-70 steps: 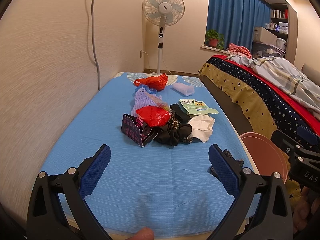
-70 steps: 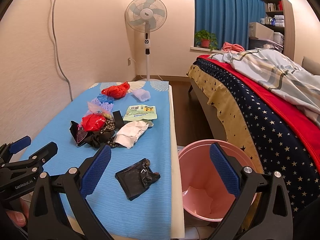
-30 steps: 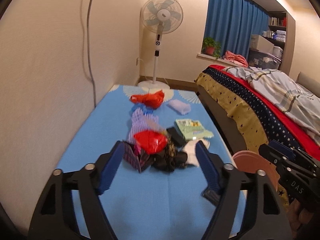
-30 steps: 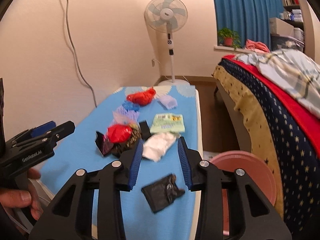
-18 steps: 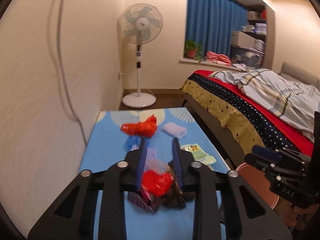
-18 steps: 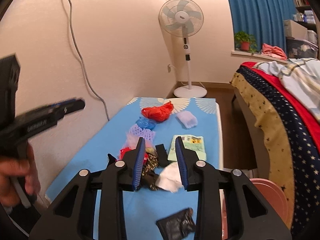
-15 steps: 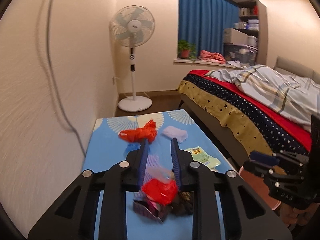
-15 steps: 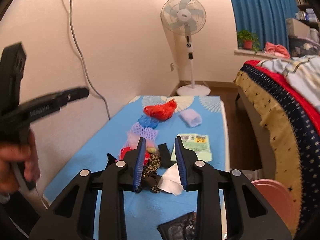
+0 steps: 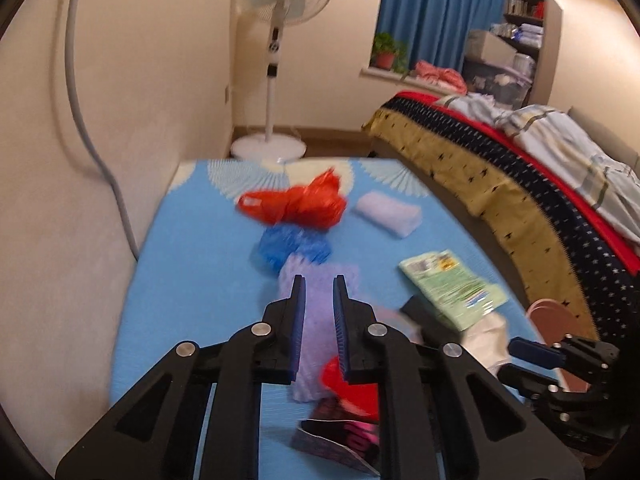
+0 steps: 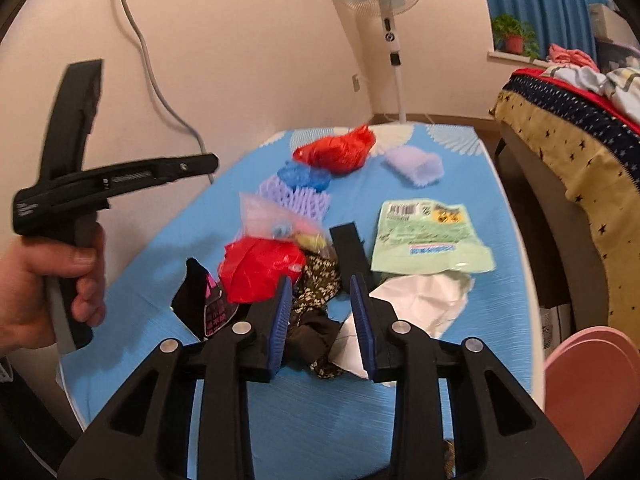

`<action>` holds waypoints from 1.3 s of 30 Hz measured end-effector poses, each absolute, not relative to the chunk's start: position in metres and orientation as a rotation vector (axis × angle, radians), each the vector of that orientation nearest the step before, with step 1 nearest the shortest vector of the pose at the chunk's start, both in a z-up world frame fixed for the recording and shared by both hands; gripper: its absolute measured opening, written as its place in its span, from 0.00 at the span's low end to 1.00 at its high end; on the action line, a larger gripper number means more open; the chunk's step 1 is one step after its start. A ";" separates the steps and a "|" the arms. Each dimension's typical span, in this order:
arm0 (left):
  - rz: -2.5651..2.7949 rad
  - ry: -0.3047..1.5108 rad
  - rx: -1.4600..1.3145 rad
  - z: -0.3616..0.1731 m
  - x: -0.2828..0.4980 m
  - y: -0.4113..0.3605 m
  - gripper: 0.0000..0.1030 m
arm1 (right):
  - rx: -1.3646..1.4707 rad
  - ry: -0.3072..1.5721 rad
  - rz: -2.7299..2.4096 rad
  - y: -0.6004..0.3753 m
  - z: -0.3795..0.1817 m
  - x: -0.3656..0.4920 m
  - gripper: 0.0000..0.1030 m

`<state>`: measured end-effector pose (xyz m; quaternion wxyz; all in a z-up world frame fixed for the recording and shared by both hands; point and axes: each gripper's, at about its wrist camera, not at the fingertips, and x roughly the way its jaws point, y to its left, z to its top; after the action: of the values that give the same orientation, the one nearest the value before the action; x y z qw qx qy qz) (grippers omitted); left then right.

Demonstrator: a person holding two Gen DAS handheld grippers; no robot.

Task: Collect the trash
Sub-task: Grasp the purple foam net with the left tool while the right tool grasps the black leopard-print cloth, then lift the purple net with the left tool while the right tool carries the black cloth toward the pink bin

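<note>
Trash lies in a row on the blue mat [image 10: 400, 420]: a far red bag [image 9: 300, 204], a blue bag [image 9: 292, 246], a lavender foam net [image 9: 318, 268], a near red bag [image 10: 260, 268], a black dotted wrapper [image 10: 316, 280], white paper [image 10: 416, 300] and a green packet [image 10: 424, 240]. My left gripper [image 9: 318, 280] hangs in the air over the lavender net, its jaws closing to a narrow gap with nothing between them. My right gripper [image 10: 320, 280] hovers above the black wrapper and white paper, jaws opening slightly and gripping nothing.
A pink bin [image 10: 592, 384] stands on the floor off the mat's right edge. A white foam sleeve [image 10: 416, 166] lies at the far right of the mat. Behind it stand a fan [image 9: 280, 0] and a wall. A bed [image 9: 520, 208] runs along the right.
Both grippers moved forward and down over the pile. The left jaws closed from wide apart to a narrow gap; the right jaws stayed narrow. No trash moved.
</note>
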<state>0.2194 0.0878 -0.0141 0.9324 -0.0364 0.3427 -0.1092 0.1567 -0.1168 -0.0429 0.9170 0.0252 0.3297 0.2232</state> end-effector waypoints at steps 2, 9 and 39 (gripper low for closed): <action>-0.220 0.738 -0.083 -0.028 0.227 0.092 0.14 | 0.053 0.698 0.463 -0.114 -0.049 0.162 0.38; -0.227 0.819 -0.119 -0.056 0.242 0.098 0.31 | 0.038 0.772 0.476 -0.105 -0.068 0.172 0.47; -0.116 0.760 -0.103 -0.012 0.214 0.099 0.11 | -0.036 0.692 0.533 -0.100 -0.032 0.140 0.05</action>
<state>0.2137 0.0993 -0.0122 0.9258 -0.0502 0.3705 -0.0566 0.1404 -0.0998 -0.0322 0.9059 -0.0173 0.3351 0.2582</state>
